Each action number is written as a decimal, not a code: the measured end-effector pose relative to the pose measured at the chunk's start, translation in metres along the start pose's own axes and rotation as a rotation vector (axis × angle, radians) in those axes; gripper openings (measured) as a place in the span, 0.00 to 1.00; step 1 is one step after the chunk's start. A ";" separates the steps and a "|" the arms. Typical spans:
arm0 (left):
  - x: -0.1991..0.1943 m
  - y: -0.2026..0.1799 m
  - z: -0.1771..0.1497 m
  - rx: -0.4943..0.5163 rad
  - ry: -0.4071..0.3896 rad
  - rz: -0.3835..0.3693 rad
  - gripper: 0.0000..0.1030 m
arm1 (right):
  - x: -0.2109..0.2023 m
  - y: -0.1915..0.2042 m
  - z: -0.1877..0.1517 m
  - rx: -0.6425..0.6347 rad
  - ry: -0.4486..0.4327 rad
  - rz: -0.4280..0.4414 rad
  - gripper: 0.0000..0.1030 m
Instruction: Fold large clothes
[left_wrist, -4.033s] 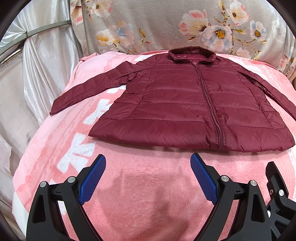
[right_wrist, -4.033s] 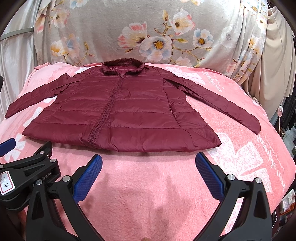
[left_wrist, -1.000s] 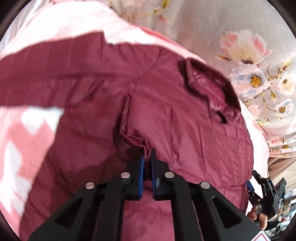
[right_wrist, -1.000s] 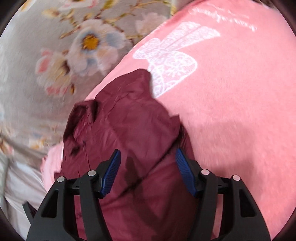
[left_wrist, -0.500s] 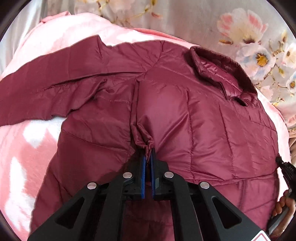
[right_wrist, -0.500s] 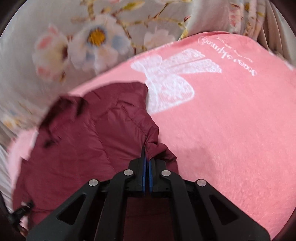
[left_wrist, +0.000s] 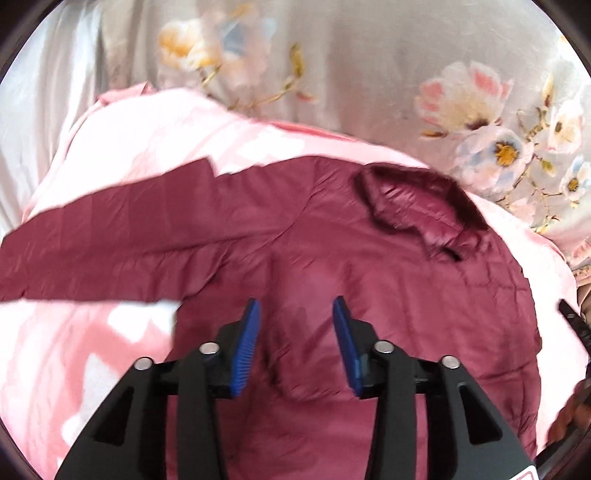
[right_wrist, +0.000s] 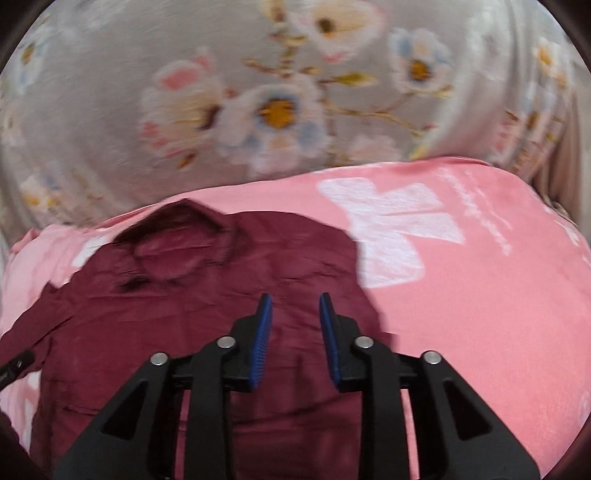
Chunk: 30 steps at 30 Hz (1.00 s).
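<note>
Release is what marks this moment: half a second ago both tools were pinched tight on puckers of maroon fabric, and now each stands with its fingers apart and nothing between them. The left gripper (left_wrist: 295, 339) hangs over the chest of the jacket (left_wrist: 369, 277), its blue pads (left_wrist: 245, 347) spread wide above cloth that has settled back flat. The right gripper (right_wrist: 295, 332) is likewise parted, though by a narrower gap, above the jacket's right side.

Outward from the right tool, the right sleeve no longer reaches across the blanket (right_wrist: 480, 314); the jacket's edge there is short and rounded, so that sleeve appears to lie folded in over the body. Outward from the left tool, the left sleeve (left_wrist: 110, 236) stretches away flat across the pink, unfolded. The collar (left_wrist: 413, 199) sits at the far end, near the flowered cloth (left_wrist: 369, 74) hung behind.

Both views are blurred by motion, so fine creases cannot be read. Judged from this, one sleeve fold is finished and let go; the left sleeve is the likely next thing to bring in, before the body itself is folded.
</note>
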<state>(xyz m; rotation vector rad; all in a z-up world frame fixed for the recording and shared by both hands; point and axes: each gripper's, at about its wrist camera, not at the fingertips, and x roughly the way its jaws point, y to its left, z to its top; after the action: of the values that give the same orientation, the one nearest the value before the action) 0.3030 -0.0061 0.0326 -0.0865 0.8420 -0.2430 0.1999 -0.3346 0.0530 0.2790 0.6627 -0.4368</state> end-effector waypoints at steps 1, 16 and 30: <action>0.004 -0.007 0.000 0.012 0.001 -0.003 0.44 | 0.009 0.013 -0.004 -0.026 0.021 0.006 0.25; 0.069 -0.035 -0.053 0.081 0.055 0.045 0.57 | 0.068 0.076 -0.071 -0.207 0.189 -0.016 0.26; 0.073 -0.041 -0.054 0.120 0.053 0.086 0.62 | 0.070 0.082 -0.073 -0.241 0.183 -0.080 0.31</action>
<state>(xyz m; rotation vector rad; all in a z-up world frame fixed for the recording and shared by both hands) 0.3017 -0.0631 -0.0493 0.0683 0.8801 -0.2149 0.2490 -0.2558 -0.0381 0.0641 0.9002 -0.4059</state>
